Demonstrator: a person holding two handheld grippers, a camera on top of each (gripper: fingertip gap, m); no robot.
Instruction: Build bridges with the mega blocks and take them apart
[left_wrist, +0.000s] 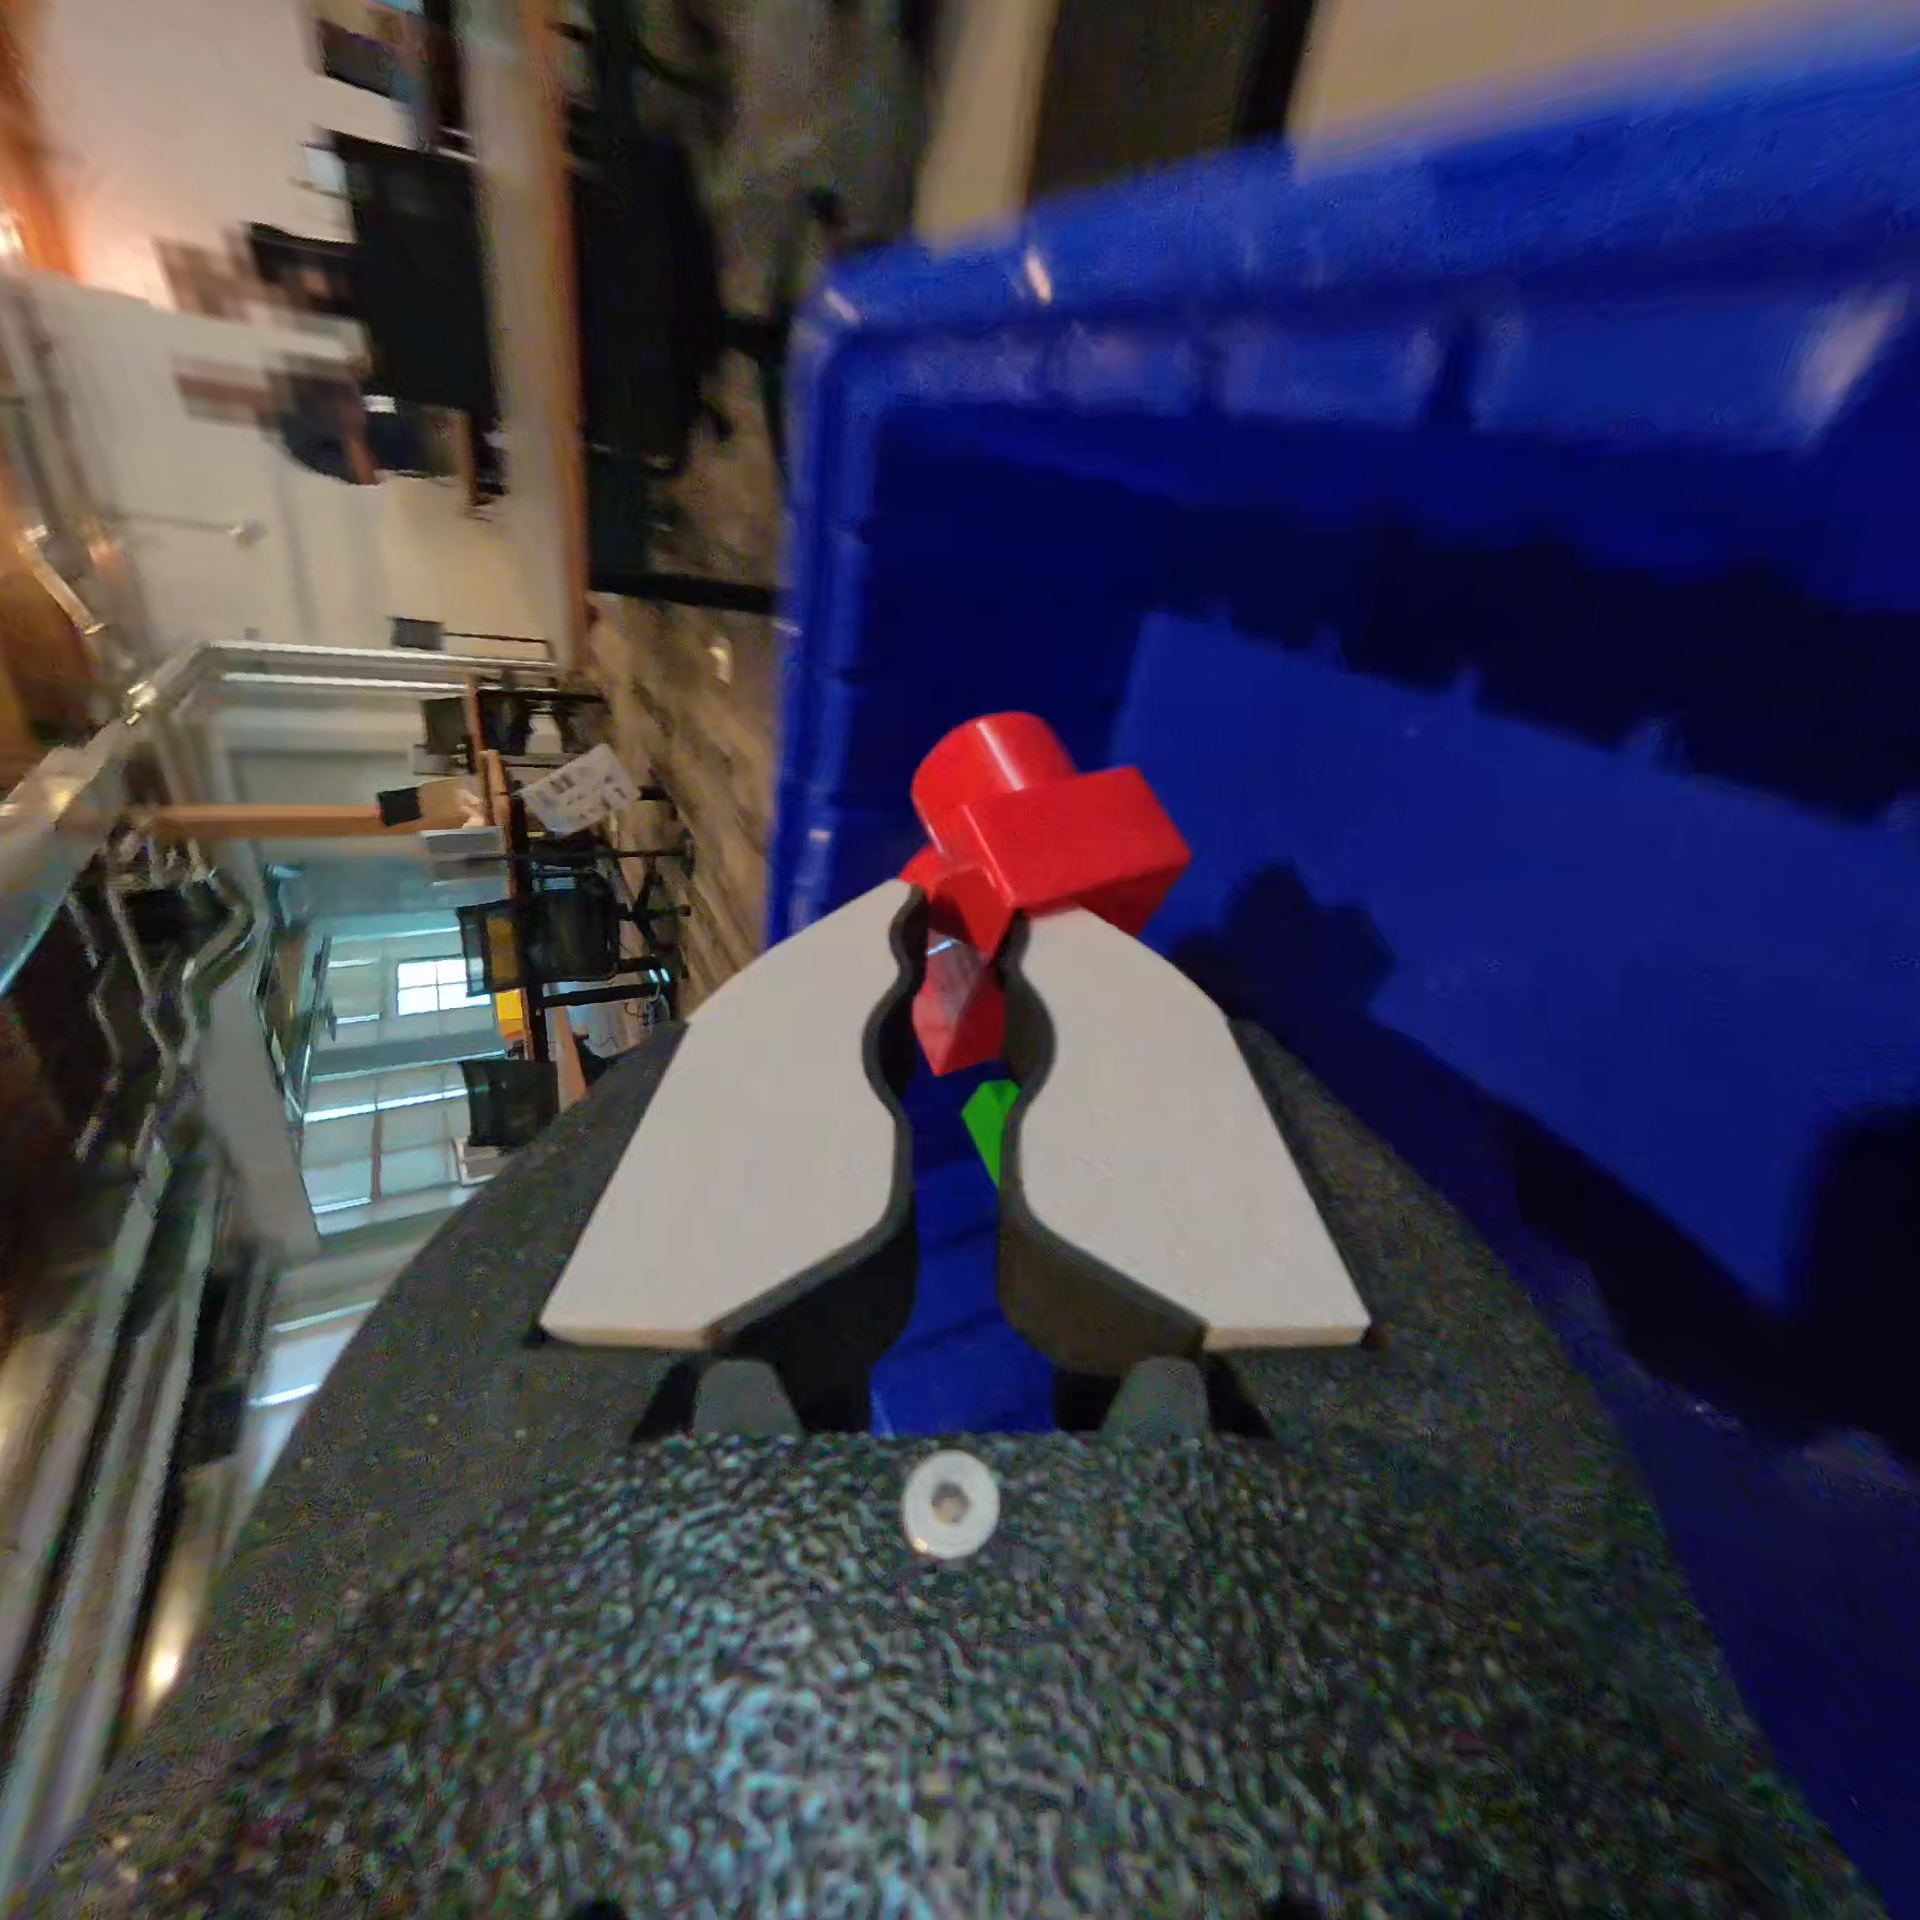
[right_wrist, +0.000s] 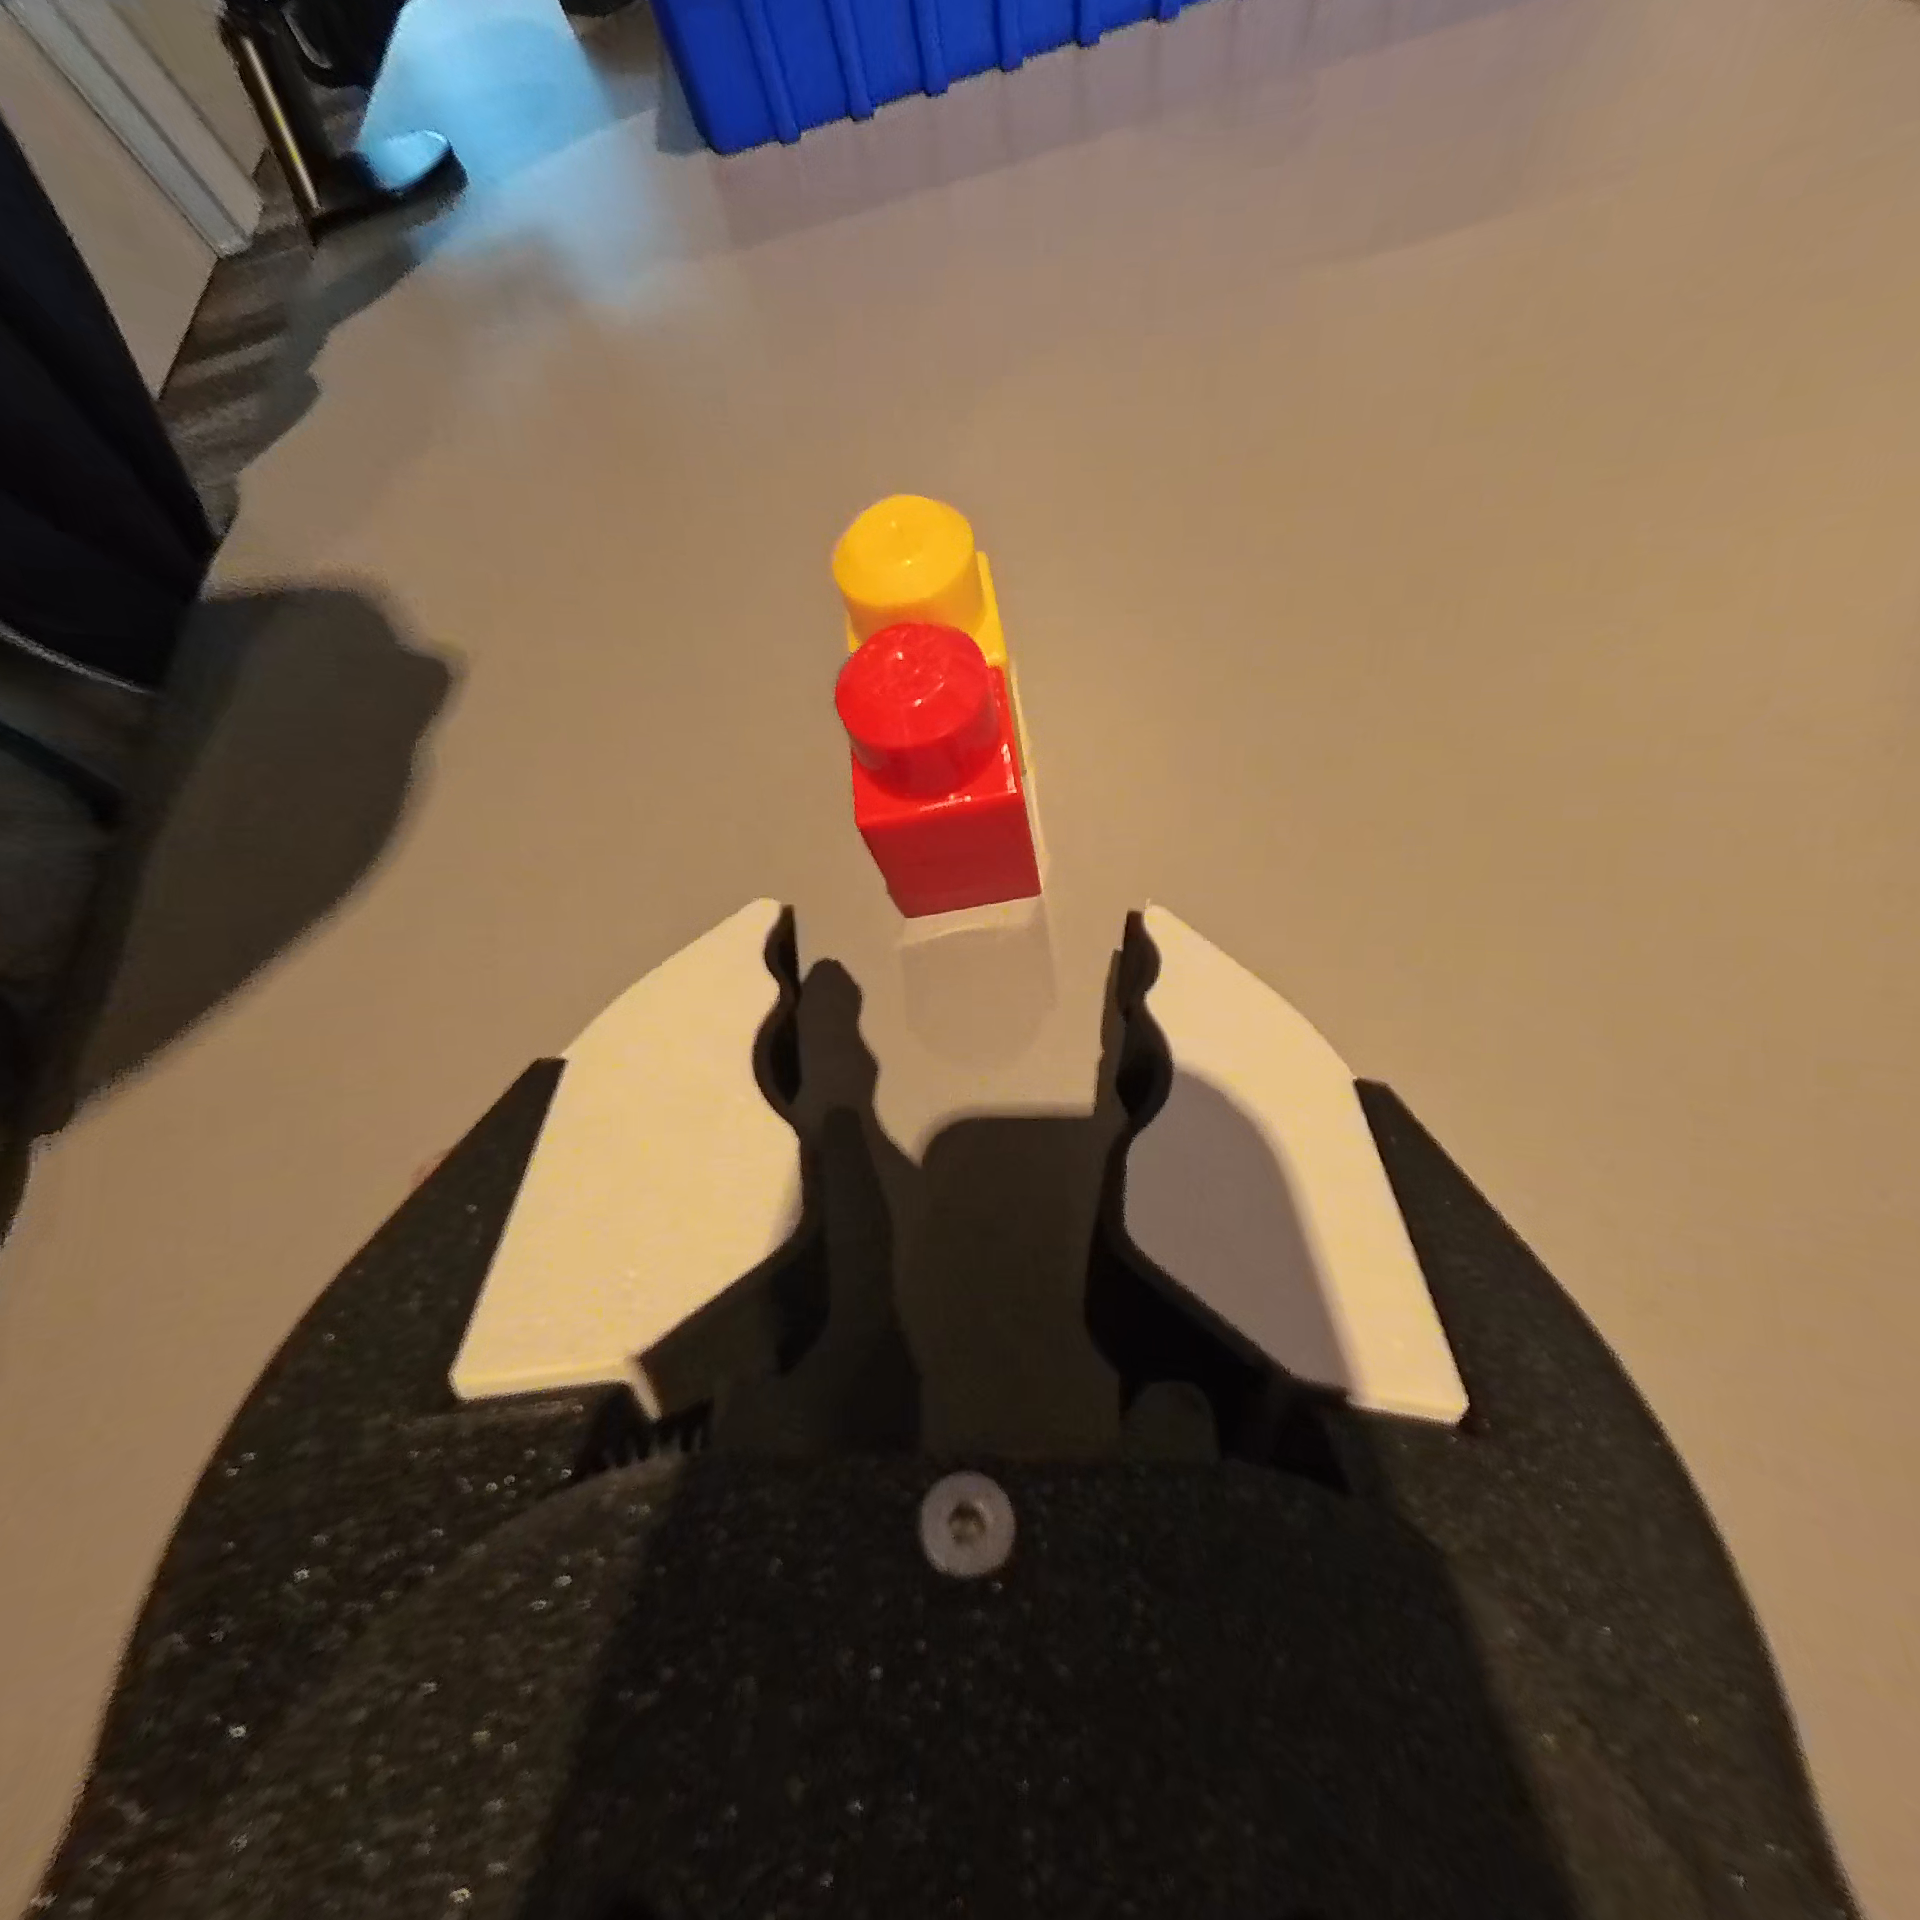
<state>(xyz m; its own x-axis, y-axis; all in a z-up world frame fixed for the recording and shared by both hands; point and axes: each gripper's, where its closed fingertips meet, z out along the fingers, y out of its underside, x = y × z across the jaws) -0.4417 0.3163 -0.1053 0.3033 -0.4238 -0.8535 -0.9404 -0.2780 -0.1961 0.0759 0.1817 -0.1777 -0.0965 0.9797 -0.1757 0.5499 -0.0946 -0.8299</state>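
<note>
Red plastic block with round studs pinched at its end by left gripper, above blue plastic bin.

Probably light, stiff, smooth; better gripped across flat sides. Right gripper spread wide, empty, near red single-stud block and yellow single-stud block on grey table.

Red block vs blue bin; green bit w/in bin. Yellow block behind 2nd red block; tabletop grey-beige.

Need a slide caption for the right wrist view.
Open right gripper faces red block and yellow block on the table.
</note>
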